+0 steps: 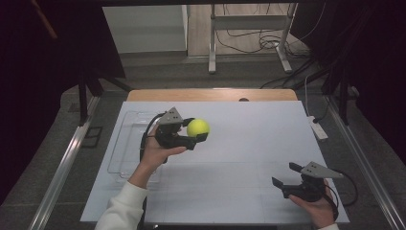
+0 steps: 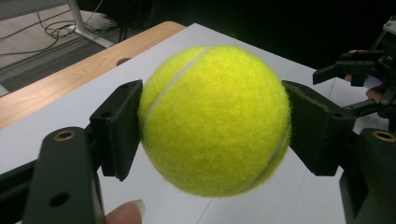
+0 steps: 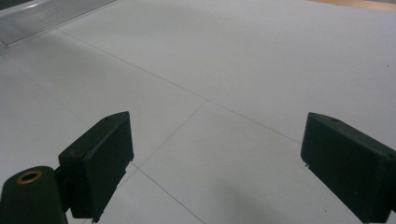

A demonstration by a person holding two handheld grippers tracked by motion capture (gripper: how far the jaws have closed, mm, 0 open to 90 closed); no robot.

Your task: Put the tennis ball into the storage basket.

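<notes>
A yellow tennis ball [image 1: 197,127] hangs above the white table cover [image 1: 249,139], left of centre, clamped between the jaws of my left gripper [image 1: 196,128]. In the left gripper view the ball [image 2: 212,119] sits squeezed between both black pads [image 2: 119,126], and my left gripper [image 2: 212,128] is shut on it. My right gripper [image 1: 285,175] rests low near the table's front right corner, jaws wide apart with nothing in them. The right gripper view looks along my right gripper [image 3: 215,168] over bare white cover between its pads [image 3: 100,161].
A clear plastic tray [image 1: 125,143] lies at the left side of the table, under my left hand. A strip of wooden tabletop [image 1: 210,94] shows beyond the cover. A white power strip [image 1: 318,128] lies off the right edge. Metal stand legs [image 1: 211,48] and cables are on the floor behind.
</notes>
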